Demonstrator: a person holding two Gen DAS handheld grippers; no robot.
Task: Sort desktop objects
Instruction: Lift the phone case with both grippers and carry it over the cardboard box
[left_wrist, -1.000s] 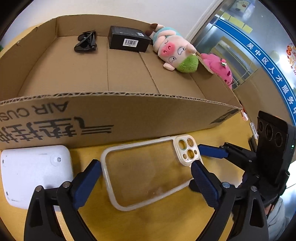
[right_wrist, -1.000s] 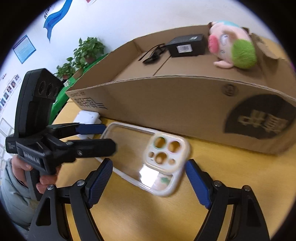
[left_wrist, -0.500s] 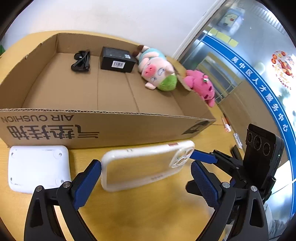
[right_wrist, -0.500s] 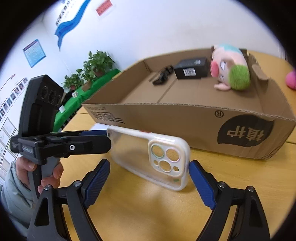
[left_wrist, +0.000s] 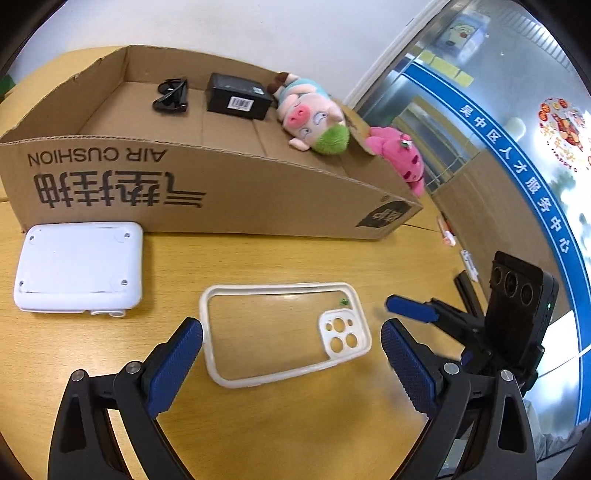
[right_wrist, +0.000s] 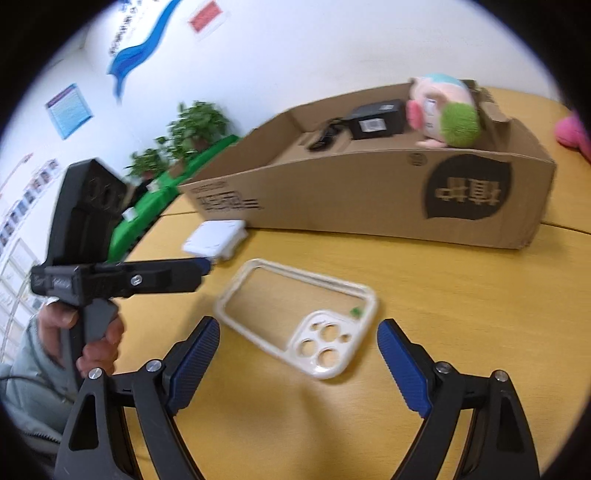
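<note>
Phone case (left_wrist: 284, 332) lies flat on the worktop (left_wrist: 295, 424), ahead of both wide-open hand-held grippers, left (left_wrist: 291, 354) and right (right_wrist: 298, 360); long axis spans the left's jaw gap, skews across the right's. Left squarer for grasping.

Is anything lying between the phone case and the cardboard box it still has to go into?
Nothing lies on the table between them. The phone case lies flat on bare wood, with only the box's near wall to clear. The white device sits off to one side, against that wall. Both hand-held grippers stand open behind the case.
</note>
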